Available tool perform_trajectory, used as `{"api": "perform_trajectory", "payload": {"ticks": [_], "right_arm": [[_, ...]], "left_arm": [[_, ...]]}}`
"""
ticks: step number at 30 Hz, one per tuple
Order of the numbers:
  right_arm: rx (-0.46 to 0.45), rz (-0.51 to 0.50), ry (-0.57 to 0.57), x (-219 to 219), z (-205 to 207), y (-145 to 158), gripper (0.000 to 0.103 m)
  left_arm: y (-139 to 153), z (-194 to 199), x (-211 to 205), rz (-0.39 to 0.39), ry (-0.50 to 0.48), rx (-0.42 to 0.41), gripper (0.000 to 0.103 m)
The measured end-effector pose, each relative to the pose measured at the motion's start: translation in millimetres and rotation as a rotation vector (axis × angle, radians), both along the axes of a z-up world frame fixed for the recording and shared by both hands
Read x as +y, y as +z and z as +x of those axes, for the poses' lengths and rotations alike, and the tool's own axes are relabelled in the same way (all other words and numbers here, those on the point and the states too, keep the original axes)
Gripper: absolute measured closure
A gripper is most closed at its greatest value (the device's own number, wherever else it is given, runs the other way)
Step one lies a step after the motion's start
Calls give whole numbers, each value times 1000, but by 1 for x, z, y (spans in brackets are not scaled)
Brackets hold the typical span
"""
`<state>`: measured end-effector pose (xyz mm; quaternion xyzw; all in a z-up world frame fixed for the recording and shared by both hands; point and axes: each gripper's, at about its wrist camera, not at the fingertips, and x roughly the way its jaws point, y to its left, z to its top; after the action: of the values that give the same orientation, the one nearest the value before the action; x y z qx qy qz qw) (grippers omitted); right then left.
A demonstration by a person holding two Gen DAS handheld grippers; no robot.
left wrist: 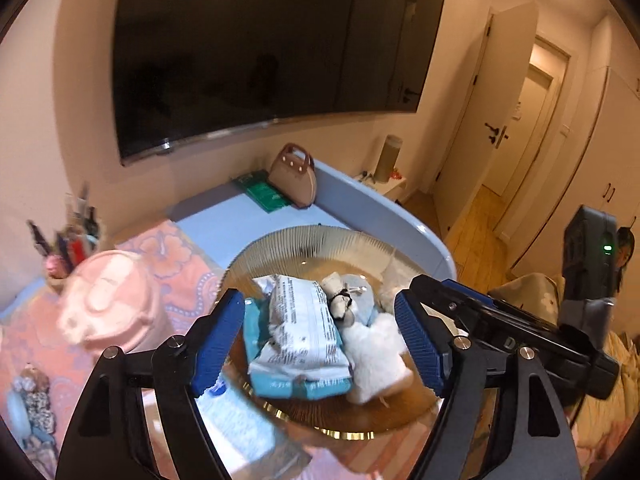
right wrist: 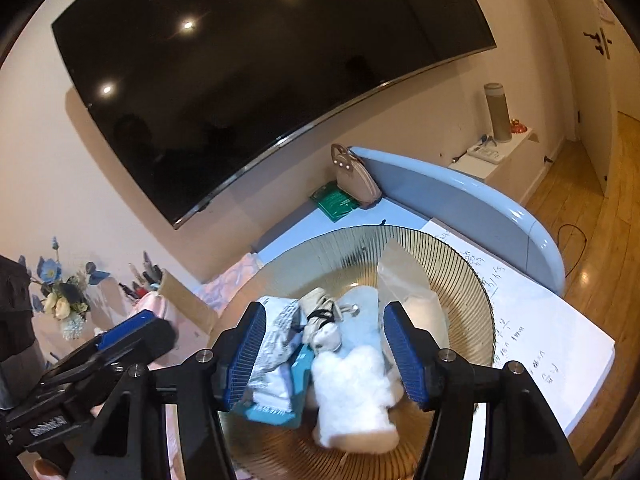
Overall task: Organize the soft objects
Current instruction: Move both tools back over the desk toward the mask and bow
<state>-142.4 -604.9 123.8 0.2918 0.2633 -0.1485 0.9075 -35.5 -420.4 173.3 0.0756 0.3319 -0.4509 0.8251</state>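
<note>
Our ribbed amber bowl (left wrist: 320,236) on the blue desk (left wrist: 256,224), holding grey-white packet (left wrist: 304,320), teal pack (left wrist: 296,386), fluffy white toy (left wrist: 376,354), both tongs apart, empty: left gripper (left wrist: 320,344), right gripper (right wrist: 324,356), bare rim w/ room at far side.

left gripper (left wrist: 320,340): jaws apart, blue pads clear of the things between them
right gripper (left wrist: 500,320): enters from the right, by the bowl's right edge
bowl (left wrist: 304,240): ribbed, amber glass, on the table
white packet (left wrist: 304,328): printed, lies on top of the teal pack
teal pack (left wrist: 300,386): flat in the bowl, under the packet
white fluffy toy (left wrist: 376,356): in the bowl, touching the packet's right side
pink jar (left wrist: 108,304): left of the bowl, blurred
handbag (left wrist: 294,176): upright at the table's far end
television (left wrist: 260,48): dark, on the wall
</note>
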Motion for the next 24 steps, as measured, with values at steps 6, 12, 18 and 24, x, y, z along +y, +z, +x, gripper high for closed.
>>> {"api": "perform_trajectory", "payload": {"ticks": [6, 12, 18, 24], "right_arm": [[-11, -32, 44, 34, -10, 12, 43], [-11, -48, 142, 87, -4, 21, 43], [-7, -79, 293, 156, 18, 27, 43], [33, -174, 471, 248, 46, 20, 43]], "left_arm": [[26, -24, 73, -33, 26, -64, 27], [43, -40, 183, -56, 175, -139, 26], [61, -43, 296, -57, 402, -223, 22], [57, -38, 389, -60, 681, -213, 19]]}}
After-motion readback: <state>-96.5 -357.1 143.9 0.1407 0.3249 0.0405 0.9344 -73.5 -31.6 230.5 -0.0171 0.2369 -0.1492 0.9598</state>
